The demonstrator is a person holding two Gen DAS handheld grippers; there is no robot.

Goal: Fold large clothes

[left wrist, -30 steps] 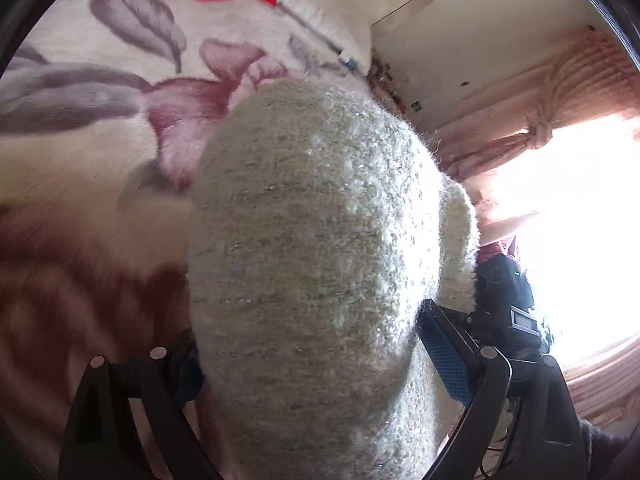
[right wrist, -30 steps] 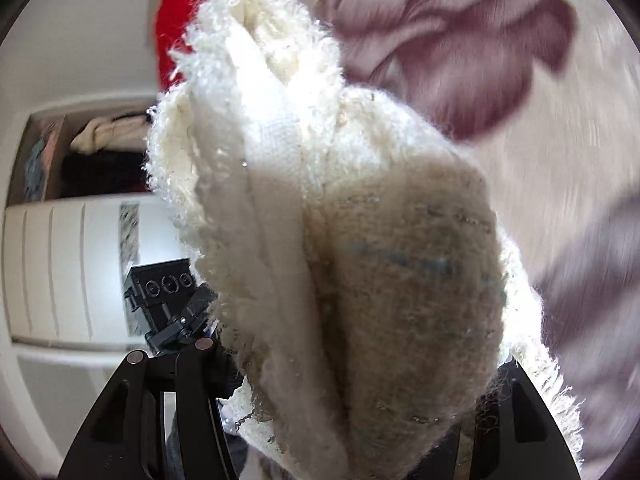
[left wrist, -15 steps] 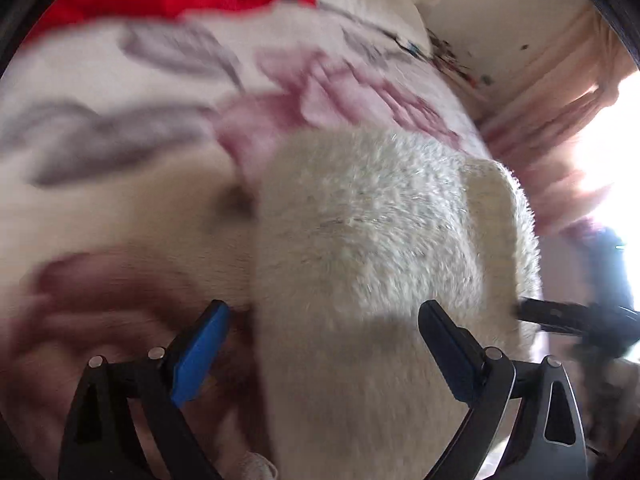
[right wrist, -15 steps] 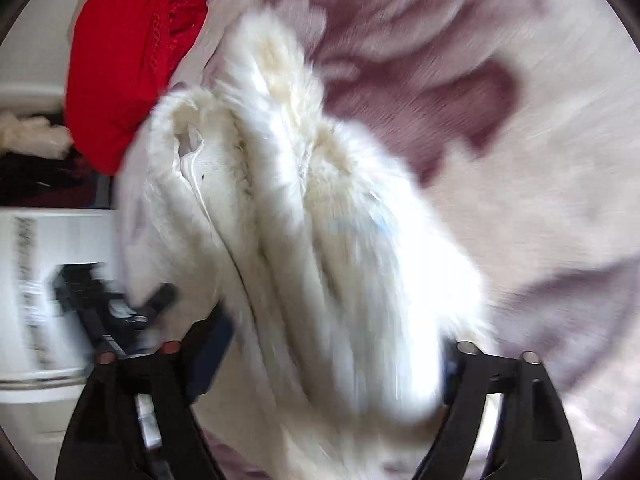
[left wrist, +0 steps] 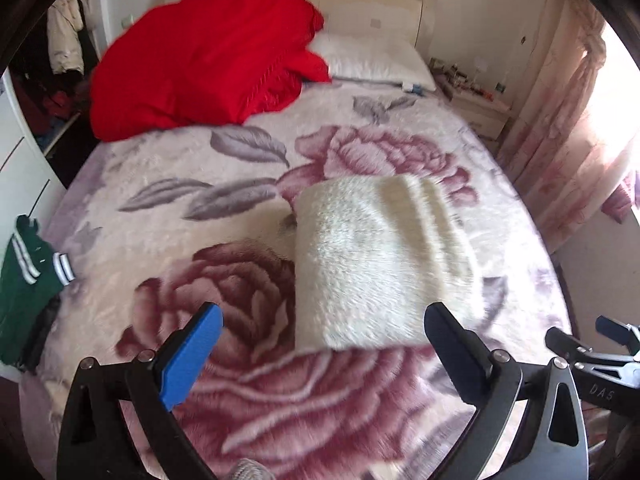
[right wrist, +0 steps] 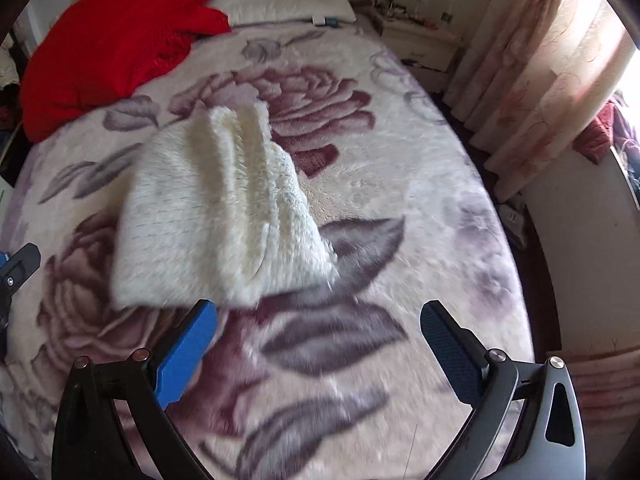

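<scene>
Finishing this piece: white fuzzy sweater (left wrist: 376, 260) lies folded in a compact stack on the bed (left wrist: 248, 168), mid-blanket, apart from both tools. Left gripper (left wrist: 320, 356) and right gripper (right wrist: 318, 354): jaws opening, about full spread, nothing between them. Fold looks done. Next, probably: pick another garment, maybe the green one (left wrist: 24, 280) at the bed edge, and spread it flat.

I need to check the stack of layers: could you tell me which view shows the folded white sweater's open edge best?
The right wrist view: the white sweater shows its layered edge along the right side, lying on the floral blanket. The left wrist view shows mostly its smooth top, the layers only faintly at the far corner.
</scene>
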